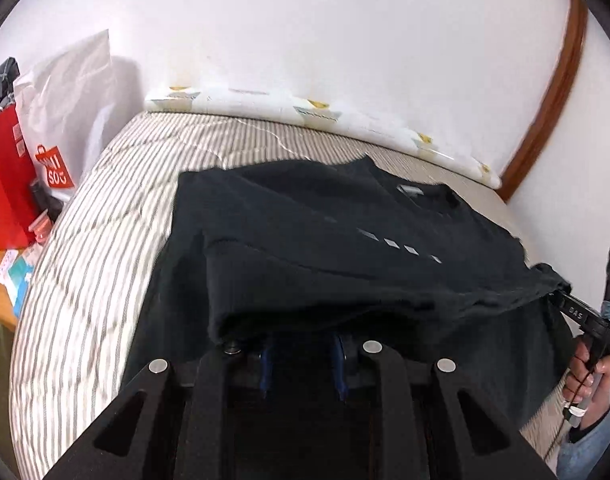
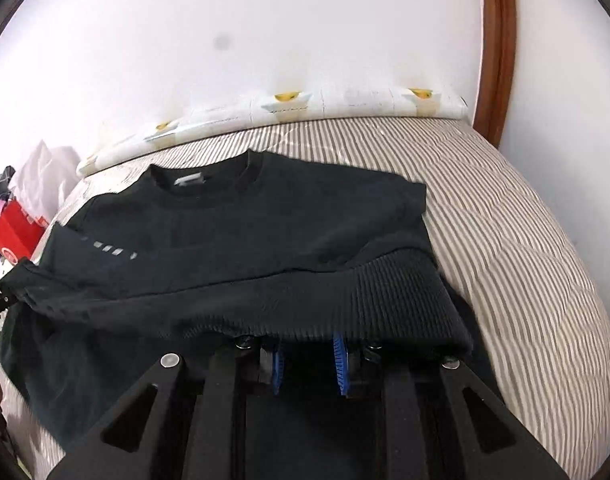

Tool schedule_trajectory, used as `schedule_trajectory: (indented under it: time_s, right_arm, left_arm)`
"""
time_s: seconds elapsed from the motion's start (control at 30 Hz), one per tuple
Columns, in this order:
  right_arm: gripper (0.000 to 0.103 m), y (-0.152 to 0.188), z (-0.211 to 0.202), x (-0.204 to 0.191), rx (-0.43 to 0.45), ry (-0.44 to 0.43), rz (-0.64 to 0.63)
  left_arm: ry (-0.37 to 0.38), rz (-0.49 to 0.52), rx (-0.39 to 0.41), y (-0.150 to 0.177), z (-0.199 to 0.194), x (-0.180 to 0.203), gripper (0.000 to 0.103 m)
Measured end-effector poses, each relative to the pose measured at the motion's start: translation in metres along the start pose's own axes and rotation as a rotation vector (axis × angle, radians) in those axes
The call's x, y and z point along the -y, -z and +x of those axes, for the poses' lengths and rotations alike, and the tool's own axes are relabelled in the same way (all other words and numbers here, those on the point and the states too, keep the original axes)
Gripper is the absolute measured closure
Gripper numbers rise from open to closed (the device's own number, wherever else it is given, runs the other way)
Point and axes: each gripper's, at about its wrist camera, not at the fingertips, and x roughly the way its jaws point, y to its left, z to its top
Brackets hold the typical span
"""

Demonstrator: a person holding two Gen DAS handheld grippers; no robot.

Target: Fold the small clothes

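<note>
Nearest, the left claw (image 1: 303,354) is clenched on the lifted lower hem of a black long-sleeved knit top (image 1: 345,240); its blue-padded fingers (image 1: 265,372) vanish under the cloth. The right claw (image 2: 311,356) grips the same hem farther along, blue ribbed fingers (image 2: 340,360) either side of the fabric, though the fold hides the tips, so I would only say it seems pinched fast. From the left camera the right claw shows at the hem's far corner, with the person's hand (image 1: 593,376) and a grey sleeve cuff (image 1: 585,444) behind it.

The hem is carried over the top's body, which lies flat on a bed with a grey-and-white striped quilted cover (image 2: 505,220), neckline (image 2: 209,178) toward the wall. Small silver diamond marks (image 1: 401,246) run across the cloth.

Beyond, a white bolster printed with yellow motifs (image 2: 293,104) lines the white wall (image 2: 265,20), a brown wooden door frame (image 2: 497,48) to the right. Left of the bed stand a red paper bag (image 1: 5,184) and a white shopping bag with a red logo (image 1: 65,112).
</note>
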Motion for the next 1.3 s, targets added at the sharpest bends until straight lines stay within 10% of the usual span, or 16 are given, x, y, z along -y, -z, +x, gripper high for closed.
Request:
schedule_trajectory:
  time_s: [0.27,0.4,1.3]
  right_arm:
    - [0.078,-0.048,0.028,0.022,-0.003,0.012,0.091]
    - [0.053,-0.052,0.025,0.032,0.012,0.029,0.046]
    - [0.059,-0.052,0.071,0.019,-0.061,0.173,-0.084]
  left_arm:
    - [-0.002,-0.059,0.01,-0.039,0.02,-0.017,0.08]
    - [-0.031,-0.019,0.039,-0.043,0.012,-0.029,0.05]
    - [-0.178,0.129,-0.033,-0.044,0.071,-0.023,0.061]
